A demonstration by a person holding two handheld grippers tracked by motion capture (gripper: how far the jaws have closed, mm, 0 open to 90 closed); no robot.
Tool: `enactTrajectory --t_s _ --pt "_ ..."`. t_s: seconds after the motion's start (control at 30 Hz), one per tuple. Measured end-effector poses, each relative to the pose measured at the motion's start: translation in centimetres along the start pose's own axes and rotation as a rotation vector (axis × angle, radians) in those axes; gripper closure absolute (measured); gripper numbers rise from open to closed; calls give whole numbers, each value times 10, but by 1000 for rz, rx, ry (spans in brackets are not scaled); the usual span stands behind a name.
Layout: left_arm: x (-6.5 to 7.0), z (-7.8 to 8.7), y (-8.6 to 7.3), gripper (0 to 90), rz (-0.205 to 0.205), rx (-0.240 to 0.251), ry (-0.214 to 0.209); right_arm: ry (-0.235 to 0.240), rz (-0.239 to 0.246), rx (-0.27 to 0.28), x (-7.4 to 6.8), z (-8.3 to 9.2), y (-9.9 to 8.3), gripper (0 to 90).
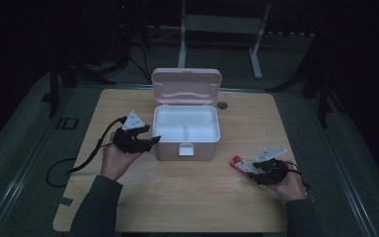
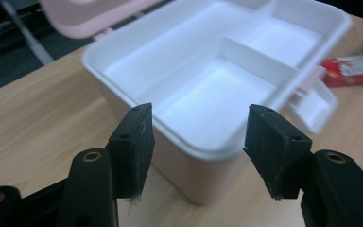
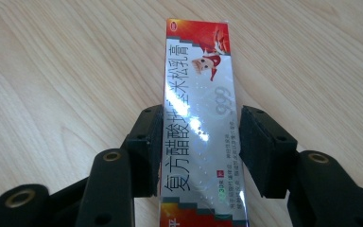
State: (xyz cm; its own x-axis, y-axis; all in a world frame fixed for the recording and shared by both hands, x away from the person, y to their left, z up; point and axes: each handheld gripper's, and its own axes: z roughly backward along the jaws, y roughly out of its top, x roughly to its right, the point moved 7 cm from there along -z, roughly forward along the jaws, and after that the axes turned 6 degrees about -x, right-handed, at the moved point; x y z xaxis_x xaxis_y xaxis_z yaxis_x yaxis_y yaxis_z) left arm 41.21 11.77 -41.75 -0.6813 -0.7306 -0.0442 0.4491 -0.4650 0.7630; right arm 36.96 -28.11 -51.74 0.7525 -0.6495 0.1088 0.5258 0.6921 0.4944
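**Right gripper straddling the ointment carton, not yet closed**

Right gripper (image 3: 198,151) lowered over the red and silver ointment carton (image 3: 199,118), jaws parted with one pad along each long side; left pad touching or nearly touching the edge, a thin gap visible at the other, so no firm grip yet. Carton lying flat on the wooden table (image 1: 187,197), near the front right, well apart from the open pink storage box (image 1: 186,133). Left gripper (image 2: 196,142) held wide open and empty, hovering just in front of a corner of the storage box, pads not pressing on the rim.

Likely light and hollow, thin cardboard under a glossy film: easily dented by a hard squeeze, and slippery enough to slide between the pads. Best taken across the narrow width near the middle of its length, as lined up now, with only enough pressure to lift. Probably bound for one of the white compartments, both bare
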Motion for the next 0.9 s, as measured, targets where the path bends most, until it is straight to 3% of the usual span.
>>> enactTrajectory --t_s 0.07,0.23,0.43,0.53,0.63,0.73,0.9 --pt "-4 -5 3 424 22 -6 -6 0 -13 -1 1 1 -3 513" --pt "-10 -21 5 424 33 -39 -2 -5 -19 -9 1 1 -11 513" --pt "-13 -25 6 425 44 -48 7 8 -36 2 1 2 -15 505" --pt "-13 -25 5 425 47 -48 3 11 -57 60 2 7 -6 496" --pt "-15 -26 2 429 57 -53 -2 15 -78 161 2 21 20 496" --pt "-15 -27 0 439 60 -58 -10 15 -80 240 -2 34 61 507" --pt "-14 -30 -1 462 55 -63 -24 27 -59 314 -12 41 123 513"
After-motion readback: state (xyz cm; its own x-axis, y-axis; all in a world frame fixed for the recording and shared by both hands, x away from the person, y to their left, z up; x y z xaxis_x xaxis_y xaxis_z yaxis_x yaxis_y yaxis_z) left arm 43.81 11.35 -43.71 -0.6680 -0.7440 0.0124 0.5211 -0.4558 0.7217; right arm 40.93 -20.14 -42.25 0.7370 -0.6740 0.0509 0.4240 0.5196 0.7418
